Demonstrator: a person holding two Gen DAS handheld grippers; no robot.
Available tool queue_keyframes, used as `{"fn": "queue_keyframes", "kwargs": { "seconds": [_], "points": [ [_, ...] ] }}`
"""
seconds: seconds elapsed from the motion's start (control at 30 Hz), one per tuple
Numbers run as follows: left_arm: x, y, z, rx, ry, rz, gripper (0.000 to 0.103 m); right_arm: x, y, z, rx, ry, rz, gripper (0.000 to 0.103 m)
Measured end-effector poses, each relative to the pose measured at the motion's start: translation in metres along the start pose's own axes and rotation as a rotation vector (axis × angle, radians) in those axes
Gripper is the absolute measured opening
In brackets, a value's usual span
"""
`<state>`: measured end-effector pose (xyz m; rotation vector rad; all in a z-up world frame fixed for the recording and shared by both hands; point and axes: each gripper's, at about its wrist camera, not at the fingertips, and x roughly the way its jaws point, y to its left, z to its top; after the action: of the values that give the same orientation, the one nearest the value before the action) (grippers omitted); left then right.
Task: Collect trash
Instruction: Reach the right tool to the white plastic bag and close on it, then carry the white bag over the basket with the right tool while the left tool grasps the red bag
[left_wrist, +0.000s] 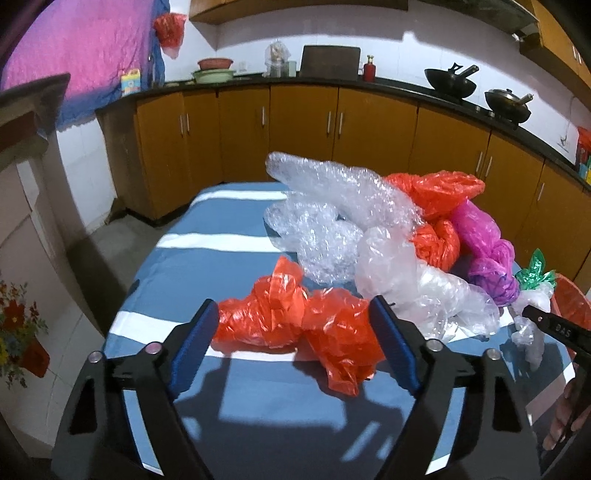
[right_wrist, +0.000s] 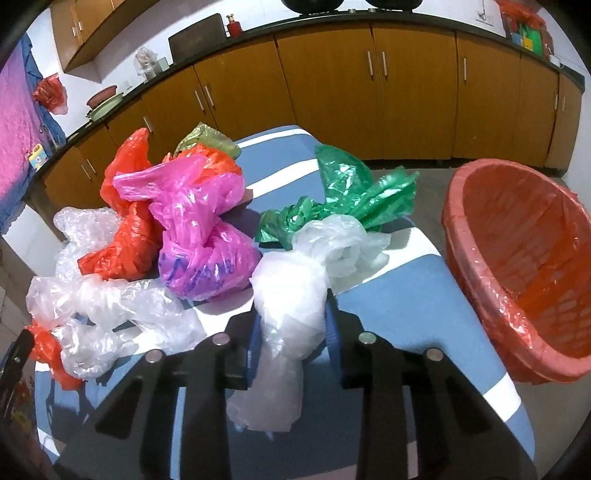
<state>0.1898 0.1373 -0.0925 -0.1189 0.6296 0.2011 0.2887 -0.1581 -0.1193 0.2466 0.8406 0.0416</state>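
Spread wide, the jaws of the left gripper (left_wrist: 291, 325) frame a crumpled orange plastic bag (left_wrist: 295, 325) that lies near the front edge of the table under a blue cloth with white stripes (left_wrist: 207, 266); whether the blue finger pads (left_wrist: 197, 343) touch the bag cannot be told. Behind that bag, toward the middle and right side of the tabletop, sits a heap of trash: a long wad of clear bubble wrap (left_wrist: 332, 206), a crumpled clear plastic bag (left_wrist: 417, 280), another orange bag (left_wrist: 439, 192), and a knotted magenta plastic bag (left_wrist: 484, 247). At the right edge of this view a tip of the right gripper (left_wrist: 554, 325) shows beside a whitish bag. In the right wrist view, the jaws of the right gripper (right_wrist: 291, 332) are closed narrowly on a knotted whitish translucent plastic bag (right_wrist: 291, 295), squeezing its lower part near the front of the tabletop (right_wrist: 388, 310). A crumpled green plastic bag (right_wrist: 347, 192) lies just behind it, the magenta bag (right_wrist: 199, 236) to its left, with orange bags (right_wrist: 125, 236) and clear plastic (right_wrist: 107, 306) further left. Beyond the right edge of the tabletop stands a round woven basket lined with an orange plastic bag (right_wrist: 524, 266), tilted toward the camera.
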Motion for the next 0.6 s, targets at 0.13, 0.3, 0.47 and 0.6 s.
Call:
{"fn": "queue_keyframes", "kwargs": {
  "seconds": [0.13,0.3,0.47,0.6],
  "points": [
    [0.003,0.0,-0.002,-0.001,0.027,-0.002,0.068,-0.008,-0.005,-0.006,0.004,-0.005,0.01,0.029],
    [0.004,0.004,-0.004,-0.007,0.057,-0.017,0.038,-0.019,-0.009,-0.01,0.012,-0.007,0.023,0.029],
    [-0.001,0.01,-0.009,0.001,0.075,-0.038,0.01,-0.033,-0.015,-0.014,0.02,-0.014,0.037,0.029],
    [-0.011,0.017,-0.009,-0.006,0.062,-0.047,0.005,-0.046,-0.022,-0.016,0.019,-0.03,0.043,0.029]
  ]
}}
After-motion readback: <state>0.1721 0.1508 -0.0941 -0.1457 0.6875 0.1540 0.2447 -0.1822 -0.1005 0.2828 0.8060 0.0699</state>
